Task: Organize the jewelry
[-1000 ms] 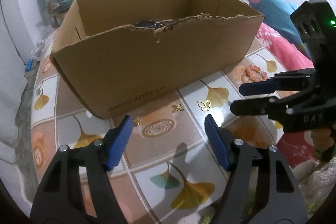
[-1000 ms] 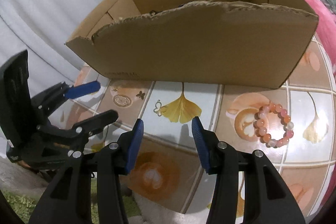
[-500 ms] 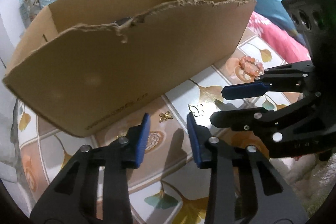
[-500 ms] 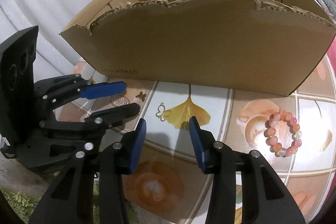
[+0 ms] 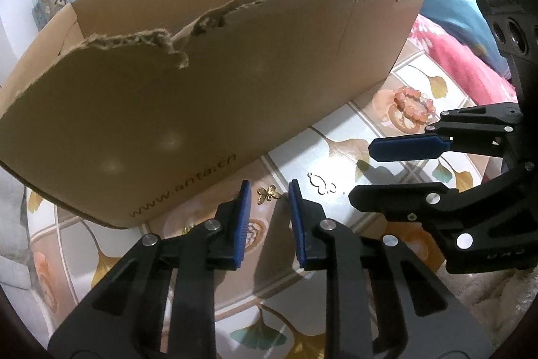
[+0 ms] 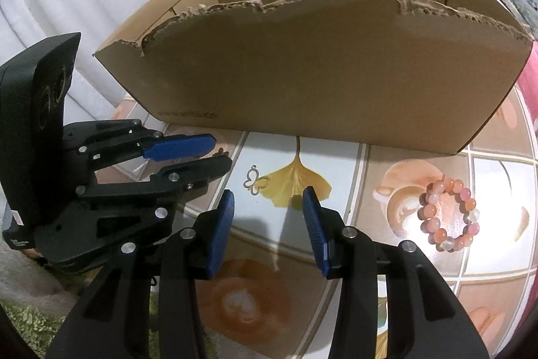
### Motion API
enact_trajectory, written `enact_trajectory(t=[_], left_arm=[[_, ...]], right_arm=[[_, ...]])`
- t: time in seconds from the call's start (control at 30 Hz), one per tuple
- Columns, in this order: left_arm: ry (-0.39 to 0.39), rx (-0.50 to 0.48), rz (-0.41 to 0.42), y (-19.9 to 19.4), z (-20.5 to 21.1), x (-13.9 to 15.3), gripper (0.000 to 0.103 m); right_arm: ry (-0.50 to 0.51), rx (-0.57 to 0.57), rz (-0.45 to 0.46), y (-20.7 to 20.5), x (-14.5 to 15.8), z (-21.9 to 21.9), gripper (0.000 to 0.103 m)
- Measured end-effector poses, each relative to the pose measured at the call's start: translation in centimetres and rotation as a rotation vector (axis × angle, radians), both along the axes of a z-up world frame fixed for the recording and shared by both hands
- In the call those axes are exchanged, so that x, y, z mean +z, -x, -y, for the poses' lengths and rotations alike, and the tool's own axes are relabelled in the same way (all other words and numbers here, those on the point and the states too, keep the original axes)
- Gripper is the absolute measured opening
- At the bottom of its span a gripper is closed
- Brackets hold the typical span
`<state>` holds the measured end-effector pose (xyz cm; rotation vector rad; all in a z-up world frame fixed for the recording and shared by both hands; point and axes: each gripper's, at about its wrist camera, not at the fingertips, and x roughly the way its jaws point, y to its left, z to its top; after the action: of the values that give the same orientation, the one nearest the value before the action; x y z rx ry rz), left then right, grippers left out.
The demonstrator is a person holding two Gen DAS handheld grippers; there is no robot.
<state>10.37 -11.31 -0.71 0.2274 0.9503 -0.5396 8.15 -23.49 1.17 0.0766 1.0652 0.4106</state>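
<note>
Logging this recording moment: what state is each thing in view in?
Cardboard box: open-topped, near rim torn.
Gold butterfly charm: flat on the table, between the left gripper tips, not pinched.
Silver butterfly charm: flat, untouched.
Bead bracelet: flat, untouched.
Left gripper: jaws have just been closing.
Right gripper: open, empty.

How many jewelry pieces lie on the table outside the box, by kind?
Butterfly charms: 2, gold and silver
Bead bracelets: 1
Total: 3 on the table. A bit of gold shows behind the left gripper's finger; too hidden to count. The box interior is not visible.
</note>
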Motion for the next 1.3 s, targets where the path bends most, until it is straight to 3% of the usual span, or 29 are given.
enact_trajectory(t=[0.23, 0.5, 0.63, 0.87, 1.0, 1.3], left_arm=[[-0.028, 0.004, 0.015, 0.2, 0.6, -0.3, 0.011], [-0.028, 0.014, 0.017, 0.2, 0.2, -0.2, 0.011], [-0.021, 0.034, 0.012, 0.3, -0.6, -0.2, 0.011], [-0.009, 0.046, 0.006, 0.2, -1.3, -0.2, 0.011], [-0.002, 0.044, 0.004, 0.3, -1.7, -0.2, 0.011], [0.009, 0.043, 0.003, 0.4, -2.4, 0.0, 0.011]], right_arm=[[-0.005, -0.012, 0.009, 0.8, -0.2, 0.7, 0.042], [0.009, 0.005, 0.035, 1.0, -0.1, 0.3, 0.042], [0.043, 0.055, 0.057, 0.9, -0.1, -1.3, 0.041], [0.105, 0.033, 0.055, 0.5, -0.7, -2.9, 0.029], [0.134, -0.001, 0.062, 0.3, -0.9, -3.4, 0.029], [0.249, 0.047, 0.086, 1.5, -0.8, -4.7, 0.028]])
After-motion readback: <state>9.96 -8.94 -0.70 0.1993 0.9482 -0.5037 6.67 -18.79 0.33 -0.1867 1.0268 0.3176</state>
